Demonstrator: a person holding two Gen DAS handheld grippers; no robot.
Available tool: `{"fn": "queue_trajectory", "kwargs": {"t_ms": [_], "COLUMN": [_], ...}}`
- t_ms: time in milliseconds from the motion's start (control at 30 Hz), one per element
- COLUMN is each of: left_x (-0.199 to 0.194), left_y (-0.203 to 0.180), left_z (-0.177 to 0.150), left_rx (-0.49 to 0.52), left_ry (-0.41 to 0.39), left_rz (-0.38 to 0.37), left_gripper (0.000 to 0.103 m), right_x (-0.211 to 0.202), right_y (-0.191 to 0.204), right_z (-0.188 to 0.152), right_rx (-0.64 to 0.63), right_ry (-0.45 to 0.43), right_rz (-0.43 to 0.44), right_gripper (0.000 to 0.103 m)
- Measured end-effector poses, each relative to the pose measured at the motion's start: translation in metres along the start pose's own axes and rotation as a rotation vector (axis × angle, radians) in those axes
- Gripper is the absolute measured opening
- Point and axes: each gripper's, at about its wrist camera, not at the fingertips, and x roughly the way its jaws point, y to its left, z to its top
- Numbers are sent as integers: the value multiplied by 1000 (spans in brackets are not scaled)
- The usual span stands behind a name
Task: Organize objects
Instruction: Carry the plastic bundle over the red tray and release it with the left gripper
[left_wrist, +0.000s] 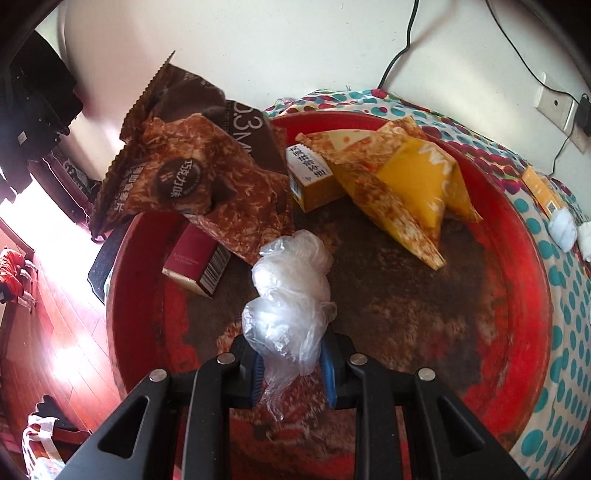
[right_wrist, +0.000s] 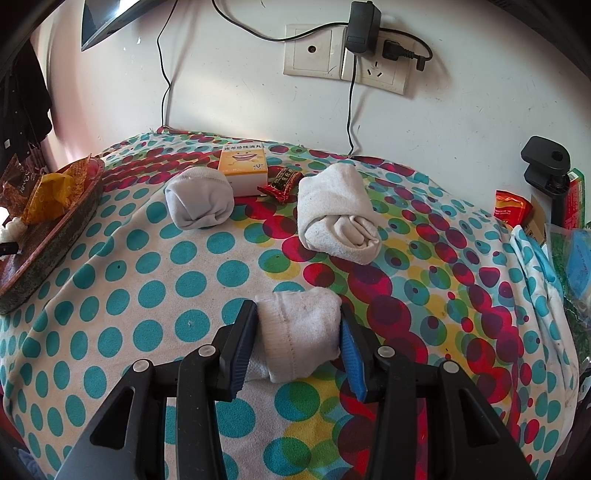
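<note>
My left gripper (left_wrist: 293, 373) is shut on a crumpled clear plastic bag (left_wrist: 291, 295) and holds it over a round red tray (left_wrist: 524, 266). In the tray lie a brown snack packet (left_wrist: 184, 170), a yellow snack packet (left_wrist: 410, 177), a yellow box (left_wrist: 312, 177) and a dark red box (left_wrist: 197, 260). My right gripper (right_wrist: 299, 347) has its jaws around a rolled white sock (right_wrist: 301, 332) on the dotted cloth (right_wrist: 147, 280), pads touching both sides. Two more rolled socks (right_wrist: 199, 201) (right_wrist: 338, 218) lie further back.
An orange-and-white box (right_wrist: 243, 166) and a small dark red wrapper (right_wrist: 282, 182) sit near the wall. The tray shows at the left in the right wrist view (right_wrist: 48, 243). Wall sockets with cables (right_wrist: 354, 55), packets and a black clamp (right_wrist: 546, 173) stand at right.
</note>
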Motion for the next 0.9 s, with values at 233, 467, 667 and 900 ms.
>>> {"fn": "queue_trajectory", "kwargs": {"t_ms": [233, 467, 667, 900], "left_x": [4, 8, 8, 9], "left_y": [0, -3, -2, -5], "left_z": [20, 33, 27, 19], "left_rx": [-2, 10, 13, 50], "left_ry": [-19, -34, -45, -20], "left_rz": [-6, -5, 6, 16], "left_gripper": [25, 25, 27, 37], "right_x": [0, 1, 1, 2], "right_y": [-1, -3, -1, -2], "right_z": [0, -1, -1, -1], "right_rx": [0, -2, -1, -1], "right_ry": [1, 3, 5, 5], "right_rz": [-2, -4, -3, -7], "right_gripper": [42, 43, 44, 46]}}
